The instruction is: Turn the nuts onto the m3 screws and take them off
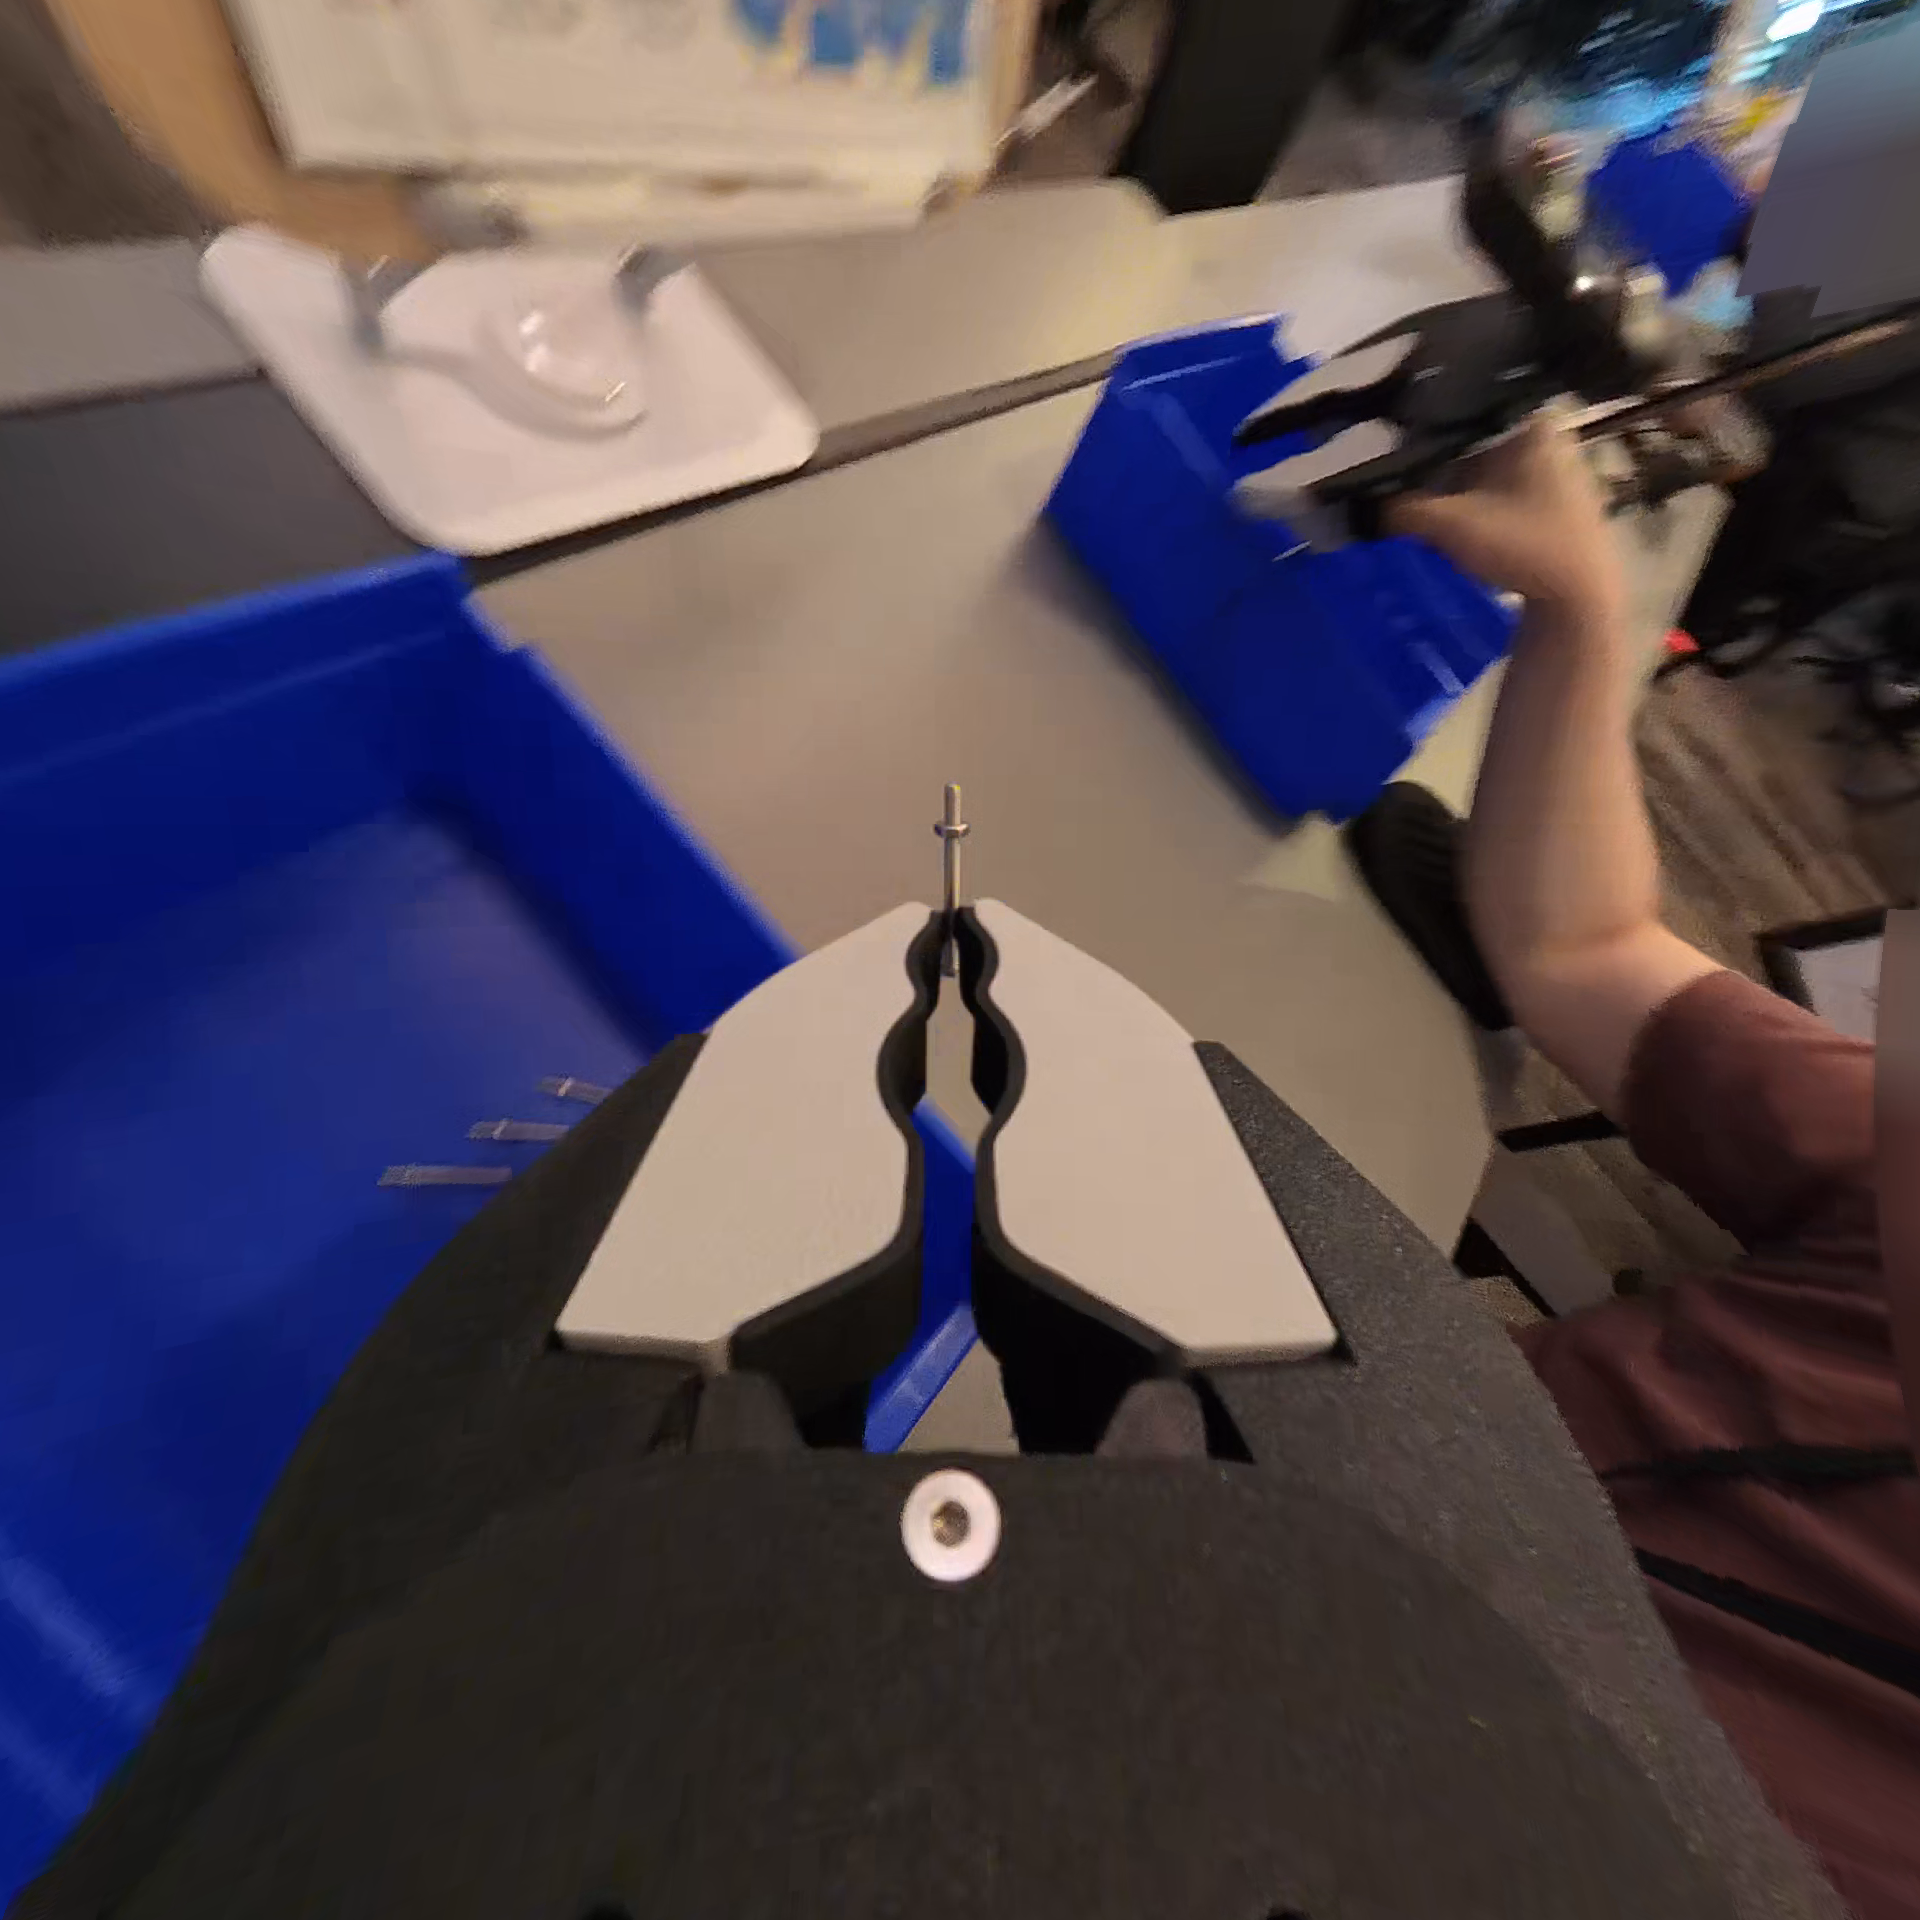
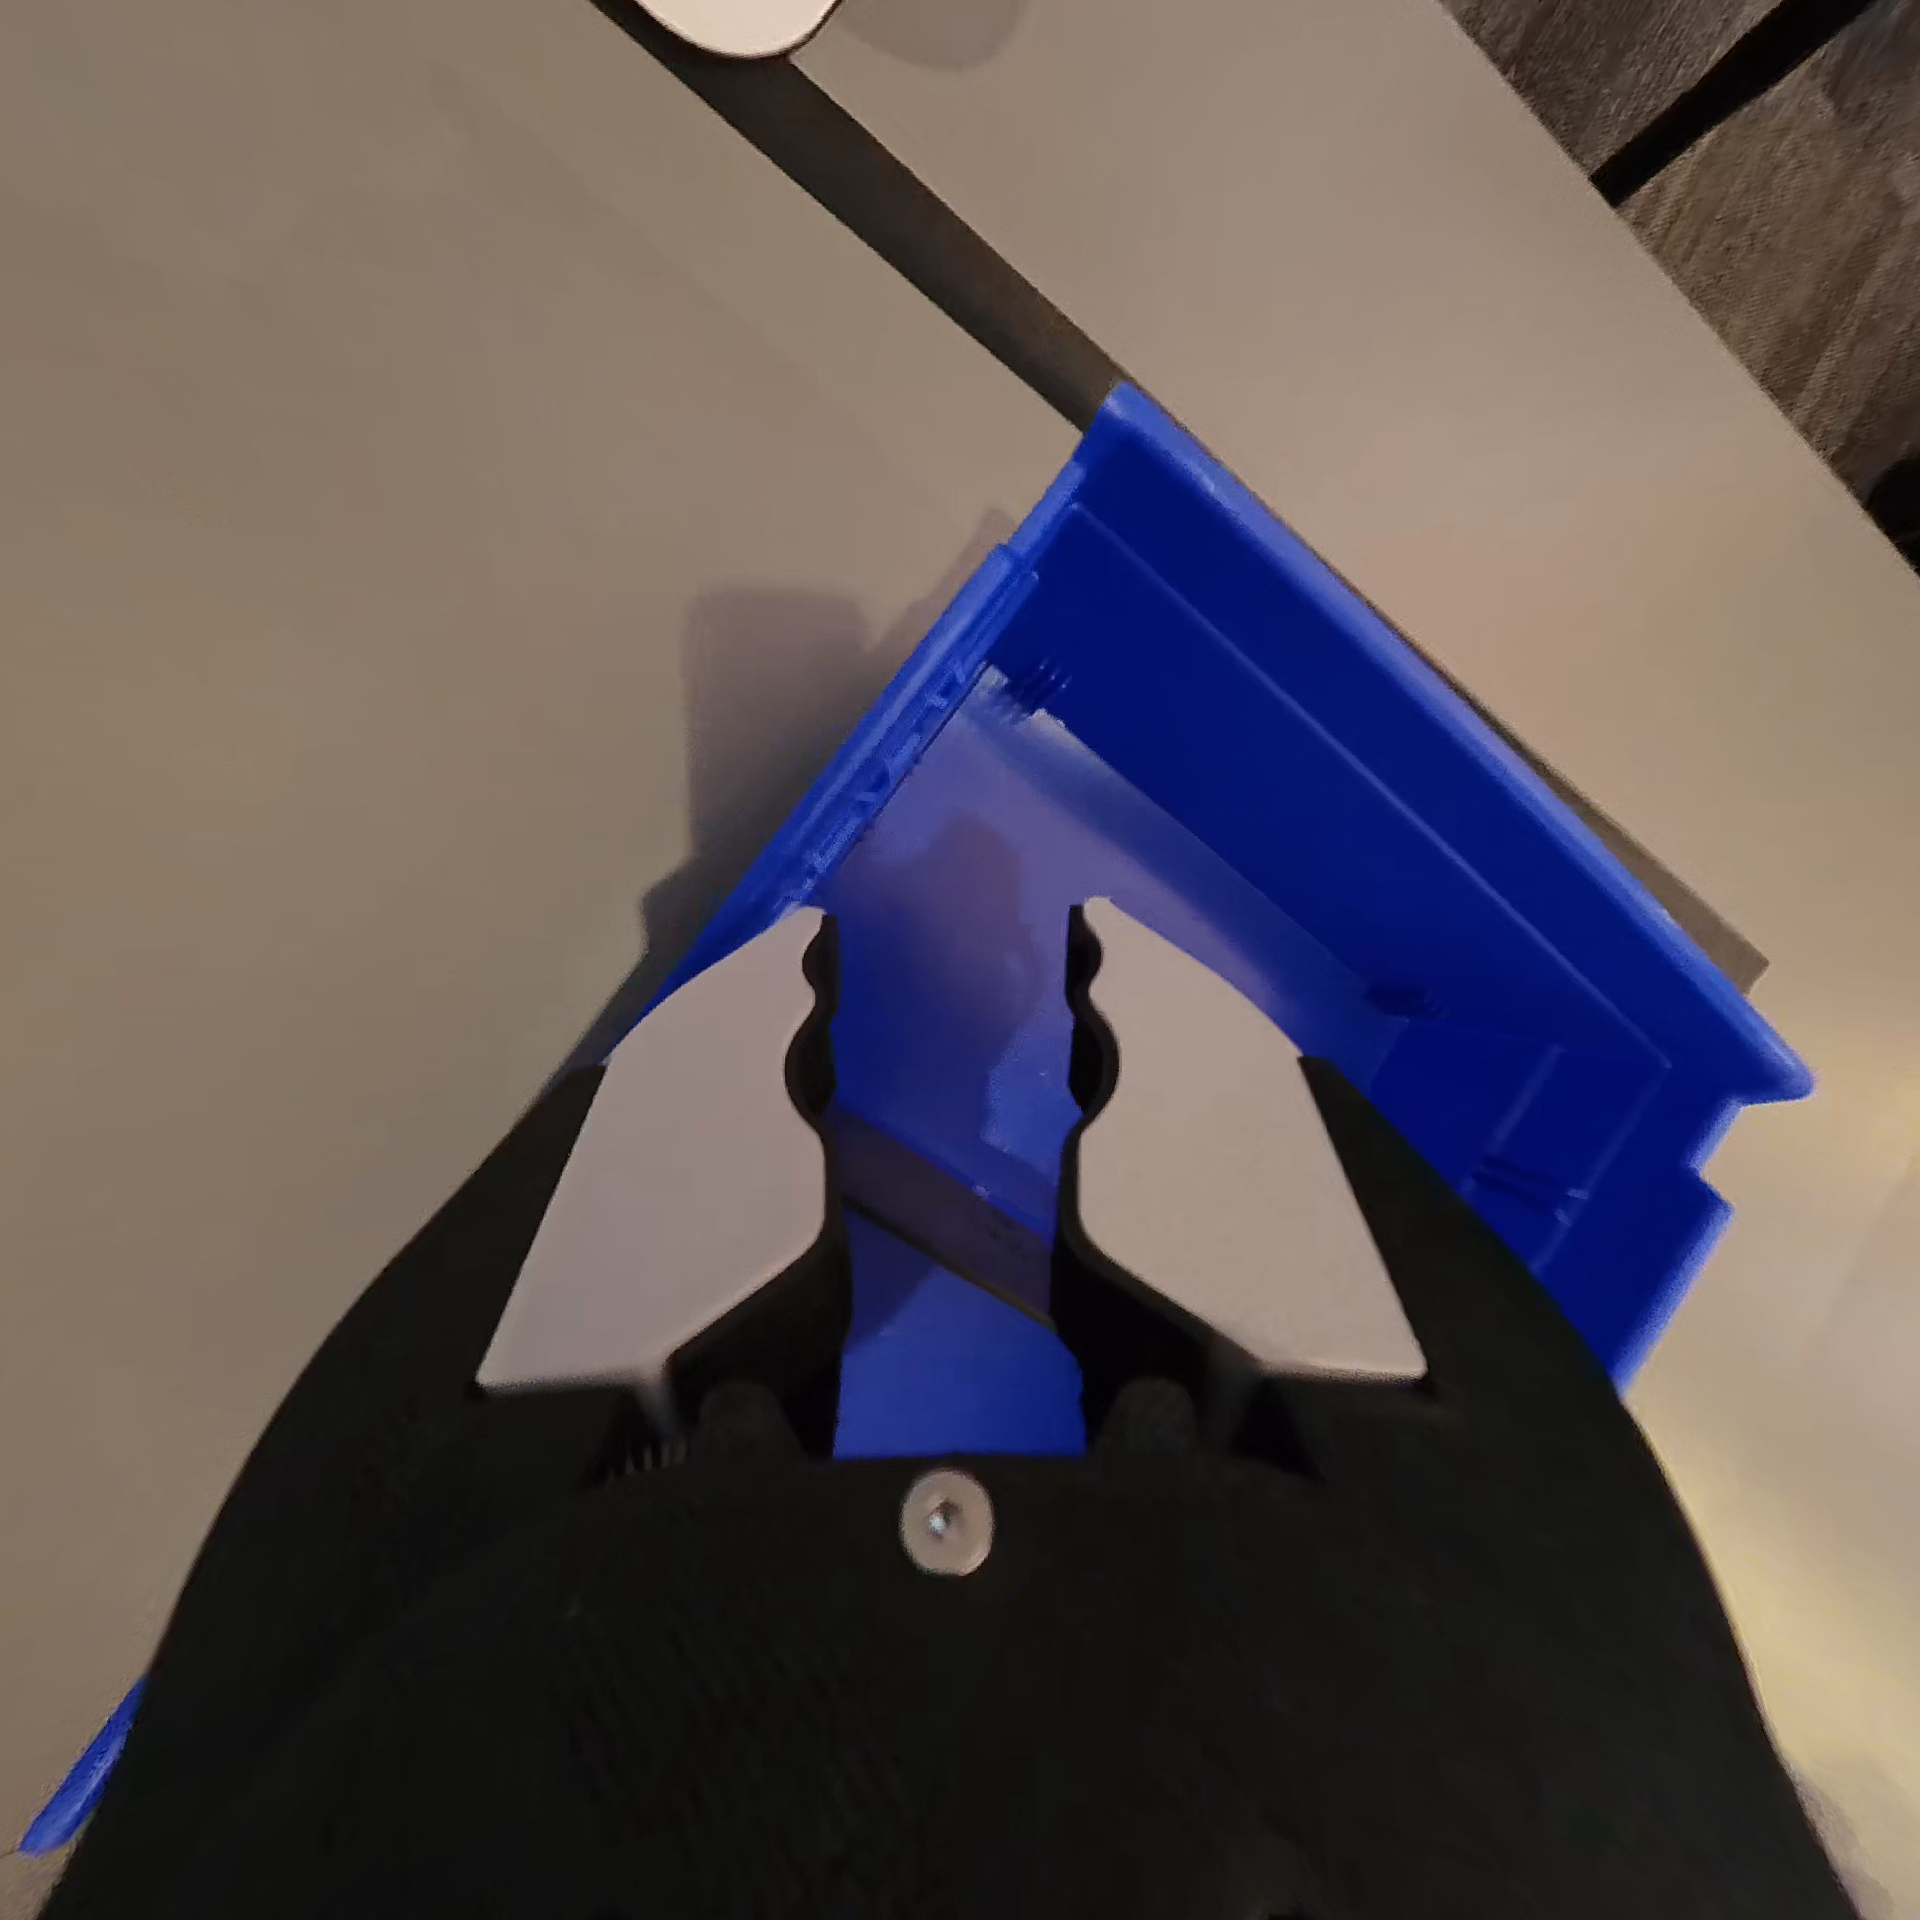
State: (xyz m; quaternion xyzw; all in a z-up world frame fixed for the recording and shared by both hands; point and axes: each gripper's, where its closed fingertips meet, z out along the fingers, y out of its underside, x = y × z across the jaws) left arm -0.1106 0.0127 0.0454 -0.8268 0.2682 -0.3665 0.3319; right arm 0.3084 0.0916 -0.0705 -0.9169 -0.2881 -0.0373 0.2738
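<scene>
A grey bench (image 1: 852,665) carries two blue bins: a big one (image 1: 260,831) at the left with three loose screws (image 1: 447,1174) lying flat inside, and a smaller one (image 2: 1351,883) farther right. The right claw (image 2: 948,914) hangs spread and empty above the smaller bin. The left claw (image 1: 951,920) is pressed together, pinching one screw (image 1: 952,883) that points straight out from its tips, with one nut (image 1: 952,828) near the far end.

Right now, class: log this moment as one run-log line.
left gripper: shut on screw, nut on it | right gripper: open, empty, over small blue bin | loose screws in big blue bin
</scene>
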